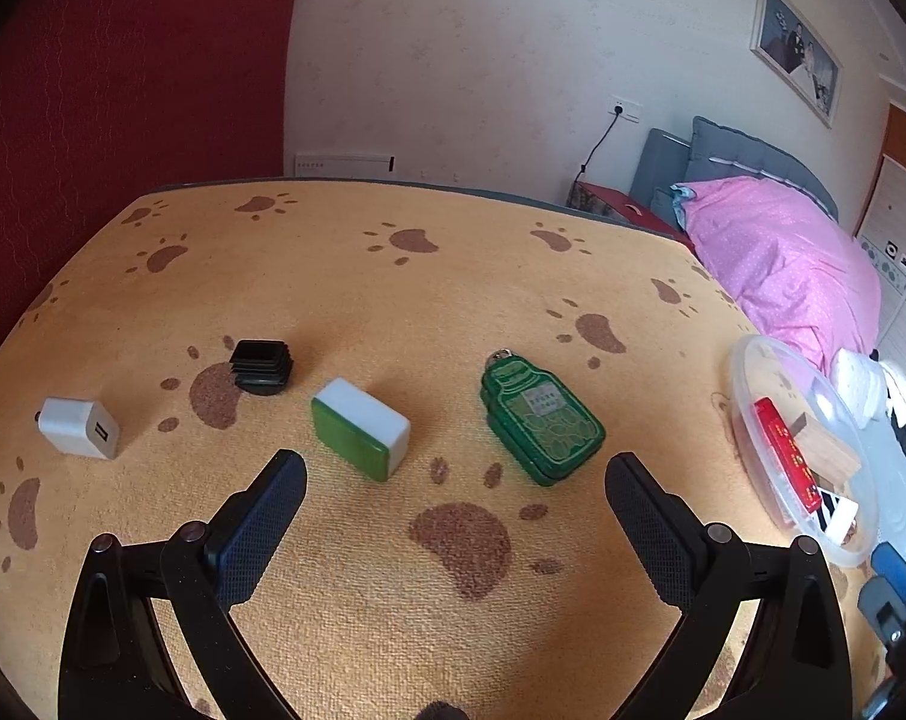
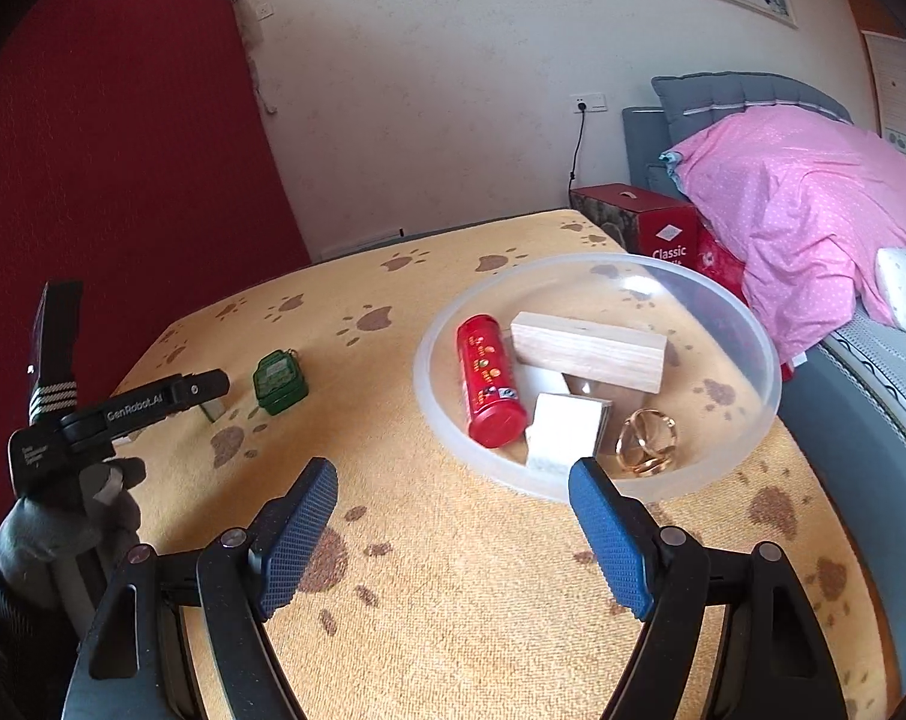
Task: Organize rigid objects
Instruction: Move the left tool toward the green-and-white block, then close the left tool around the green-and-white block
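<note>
My left gripper point(image 1: 456, 474) is spread wide with nothing in it. The green-and-white mahjong tile point(image 1: 360, 427) lies just past its tips at about 11 o'clock, long axis running from 10 to 4, so I judge the left hand nearer than the right. The green bottle-shaped key fob point(image 1: 540, 417) sits at 1 o'clock, the black ribbed plug point(image 1: 262, 367) and white USB charger point(image 1: 81, 427) farther toward 10. My right gripper point(image 2: 453, 495) is also wide and empty, facing the clear bowl point(image 2: 747, 324) at 12 o'clock. Readable: "GenRobot.AI" on the left tool, "Classic" on a red box point(image 2: 663, 234).
</note>
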Action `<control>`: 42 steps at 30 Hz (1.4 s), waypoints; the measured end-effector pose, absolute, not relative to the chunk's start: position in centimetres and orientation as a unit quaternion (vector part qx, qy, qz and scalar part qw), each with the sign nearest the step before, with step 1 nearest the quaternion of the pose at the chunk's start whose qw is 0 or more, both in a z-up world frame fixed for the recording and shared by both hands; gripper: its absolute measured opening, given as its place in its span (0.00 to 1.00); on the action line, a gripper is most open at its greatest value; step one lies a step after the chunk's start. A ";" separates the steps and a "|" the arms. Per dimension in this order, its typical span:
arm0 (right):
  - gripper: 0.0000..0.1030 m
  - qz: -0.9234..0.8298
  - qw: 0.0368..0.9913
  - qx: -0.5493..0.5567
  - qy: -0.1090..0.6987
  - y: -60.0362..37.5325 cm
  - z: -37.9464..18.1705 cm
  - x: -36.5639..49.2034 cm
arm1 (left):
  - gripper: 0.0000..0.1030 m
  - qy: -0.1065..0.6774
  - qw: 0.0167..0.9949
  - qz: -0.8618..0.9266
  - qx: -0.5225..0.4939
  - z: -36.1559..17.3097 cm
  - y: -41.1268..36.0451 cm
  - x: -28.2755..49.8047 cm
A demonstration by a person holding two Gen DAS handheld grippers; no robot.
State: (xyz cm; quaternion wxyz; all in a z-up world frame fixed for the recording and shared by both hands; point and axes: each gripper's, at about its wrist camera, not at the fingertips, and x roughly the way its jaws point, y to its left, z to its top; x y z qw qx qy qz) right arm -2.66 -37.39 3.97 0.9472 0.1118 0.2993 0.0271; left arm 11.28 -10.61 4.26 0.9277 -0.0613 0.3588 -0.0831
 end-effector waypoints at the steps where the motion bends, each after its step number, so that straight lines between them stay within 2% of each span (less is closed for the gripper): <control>1: 0.80 0.030 0.947 0.110 0.301 -37.1 3.9 -2.7 | 0.97 0.360 0.927 -0.080 -0.062 4.2 -10.3 11.4; 9: 0.80 0.043 0.943 0.103 0.313 -35.8 3.4 -2.9 | 0.97 0.367 0.925 -0.069 -0.073 3.5 -8.3 12.7; 12: 0.80 0.048 0.942 0.100 0.317 -35.4 3.3 -2.9 | 0.92 0.370 0.924 -0.066 -0.072 3.1 -7.9 13.3; 21: 0.80 0.059 0.936 0.095 0.335 -34.4 2.6 -2.5 | 0.65 0.382 0.919 -0.083 -0.054 2.3 -8.2 14.6; 24: 0.80 0.061 0.933 0.097 0.342 -34.3 2.4 -2.3 | 0.55 0.384 0.917 -0.091 -0.052 2.2 -8.3 14.9; 26: 0.80 0.062 0.930 0.100 0.348 -34.1 2.3 -2.1 | 0.44 0.385 0.916 -0.095 -0.056 2.2 -8.3 14.9; 27: 0.80 0.063 0.929 0.101 0.350 -34.0 2.2 -2.0 | 0.43 0.386 0.915 -0.098 -0.058 2.1 -8.2 15.0; 42: 0.80 0.080 0.923 0.077 0.368 -30.5 3.2 1.9 | 0.42 0.377 0.916 -0.101 -0.095 2.0 -6.9 14.0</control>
